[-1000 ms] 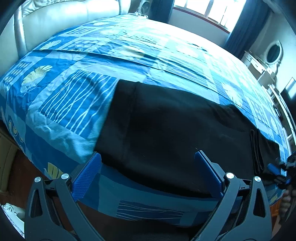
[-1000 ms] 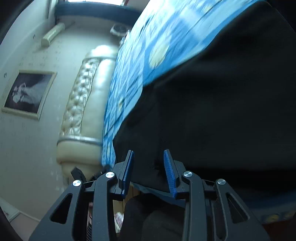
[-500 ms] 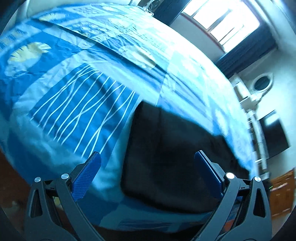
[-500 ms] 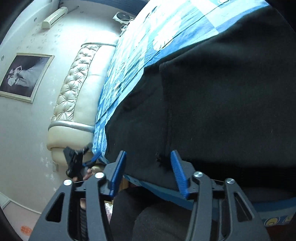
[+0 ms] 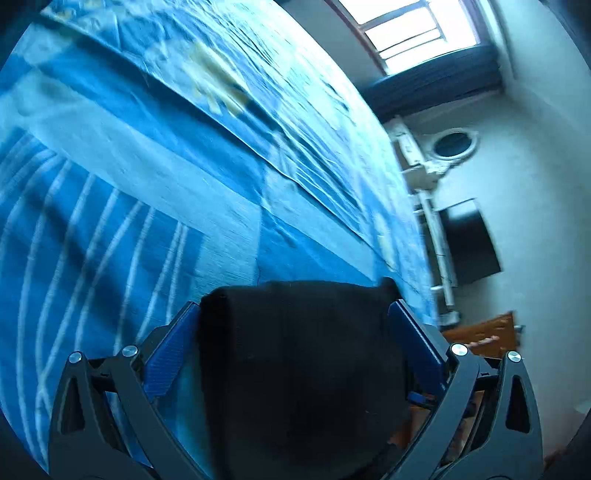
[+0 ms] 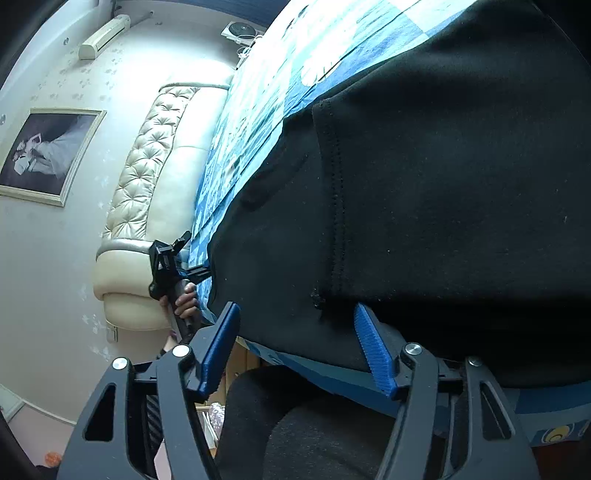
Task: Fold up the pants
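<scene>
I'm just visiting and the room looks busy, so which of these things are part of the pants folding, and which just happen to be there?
Part of the job:
- black pants
- left gripper, open around a pants corner
- right gripper, open at the pants' edge
- blue patterned bedspread, the work surface

Just there:
- tufted headboard
- framed picture
- air conditioner
- window

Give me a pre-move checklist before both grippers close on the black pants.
1. Left gripper open around the end of the black fabric pants: ok.
2. Right gripper open at the pants' near edge: ok.
3. Fabric fully between the right fingers: cannot tell.
4. Pants lying flat on the blue patterned bedspread: ok.
5. Grippers apart from each other: ok.
6. All layers caught on the left: cannot tell.
</scene>
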The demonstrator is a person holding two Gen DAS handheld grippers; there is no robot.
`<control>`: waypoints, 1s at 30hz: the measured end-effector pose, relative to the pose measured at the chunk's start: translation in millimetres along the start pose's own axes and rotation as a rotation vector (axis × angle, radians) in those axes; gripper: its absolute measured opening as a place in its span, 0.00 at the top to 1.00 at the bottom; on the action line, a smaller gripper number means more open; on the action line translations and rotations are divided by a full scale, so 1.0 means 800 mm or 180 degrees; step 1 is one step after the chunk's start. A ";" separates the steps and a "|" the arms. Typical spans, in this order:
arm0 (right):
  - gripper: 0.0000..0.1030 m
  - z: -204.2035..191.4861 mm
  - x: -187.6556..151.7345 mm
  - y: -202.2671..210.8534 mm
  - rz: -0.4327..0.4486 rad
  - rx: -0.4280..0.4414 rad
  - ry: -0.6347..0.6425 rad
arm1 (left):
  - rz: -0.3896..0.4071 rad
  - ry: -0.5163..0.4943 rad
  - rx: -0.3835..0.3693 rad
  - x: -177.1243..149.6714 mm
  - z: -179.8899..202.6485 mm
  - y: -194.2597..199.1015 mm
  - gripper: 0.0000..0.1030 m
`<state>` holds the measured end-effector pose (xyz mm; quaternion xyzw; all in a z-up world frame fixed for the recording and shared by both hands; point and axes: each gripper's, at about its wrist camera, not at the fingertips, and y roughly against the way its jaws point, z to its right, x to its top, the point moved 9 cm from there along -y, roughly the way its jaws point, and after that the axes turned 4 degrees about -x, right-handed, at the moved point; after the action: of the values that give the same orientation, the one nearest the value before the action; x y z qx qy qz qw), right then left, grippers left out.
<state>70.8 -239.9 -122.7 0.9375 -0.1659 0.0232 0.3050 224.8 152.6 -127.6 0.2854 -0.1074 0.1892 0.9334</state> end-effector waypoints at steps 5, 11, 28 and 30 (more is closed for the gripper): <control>0.36 -0.001 0.000 -0.002 0.0009 0.0023 0.0013 | 0.0028 0.0035 -0.0353 -0.023 0.006 0.004 0.06; 0.36 0.000 -0.001 0.000 0.0008 0.0019 0.0039 | -0.0071 -0.0012 -0.0519 -0.074 0.026 0.009 0.10; 0.32 -0.004 0.000 -0.003 0.0008 0.0007 0.0005 | -0.0251 0.0230 -0.0228 -0.108 0.018 0.003 0.10; 0.32 -0.004 0.000 -0.004 0.0025 -0.0035 0.0014 | -0.0210 0.0377 -0.0372 -0.108 0.021 -0.001 0.10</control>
<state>71.6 -235.7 -121.8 0.9351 -0.1690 0.0255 0.3105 145.4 117.0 -140.7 0.2221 -0.0534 0.1683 0.9589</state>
